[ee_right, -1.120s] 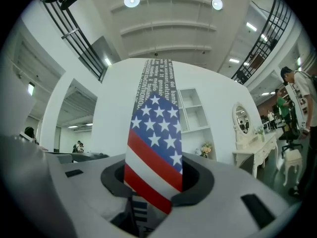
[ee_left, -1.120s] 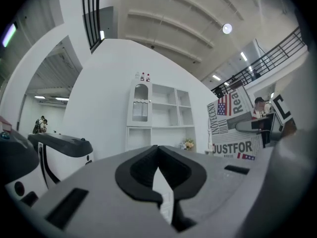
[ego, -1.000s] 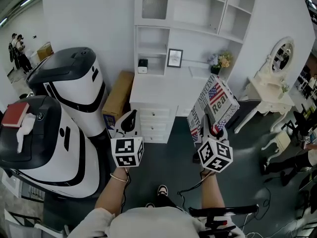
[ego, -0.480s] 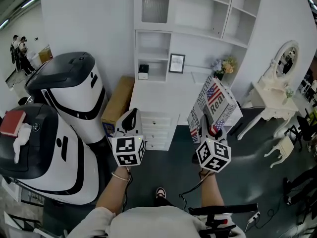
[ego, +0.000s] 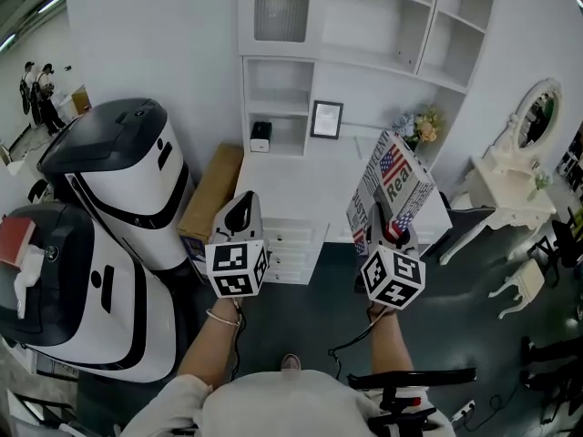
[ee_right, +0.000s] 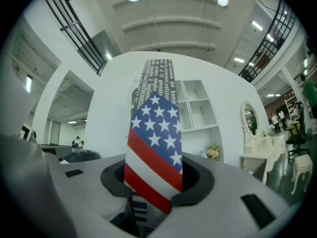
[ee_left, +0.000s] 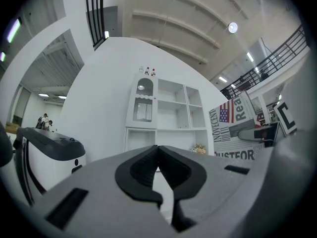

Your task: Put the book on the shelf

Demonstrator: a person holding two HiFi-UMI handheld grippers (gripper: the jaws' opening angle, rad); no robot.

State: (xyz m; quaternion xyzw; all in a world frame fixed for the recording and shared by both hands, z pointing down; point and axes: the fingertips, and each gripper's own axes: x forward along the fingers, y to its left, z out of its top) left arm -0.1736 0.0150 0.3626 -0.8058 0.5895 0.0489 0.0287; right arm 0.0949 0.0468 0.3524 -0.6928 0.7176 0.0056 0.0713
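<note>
Right gripper (ego: 384,224) clamps the book (ego: 390,188), which sticks up from its jaws with its long axis leaning up-right. Left gripper (ego: 240,209) is pinched shut, empty. Compared to a second ago, both sit nearer the shelf (ego: 364,27).

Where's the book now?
In the head view, right of centre: the book is clamped in the right gripper, in front of the white shelf unit, near the flowers.
</note>
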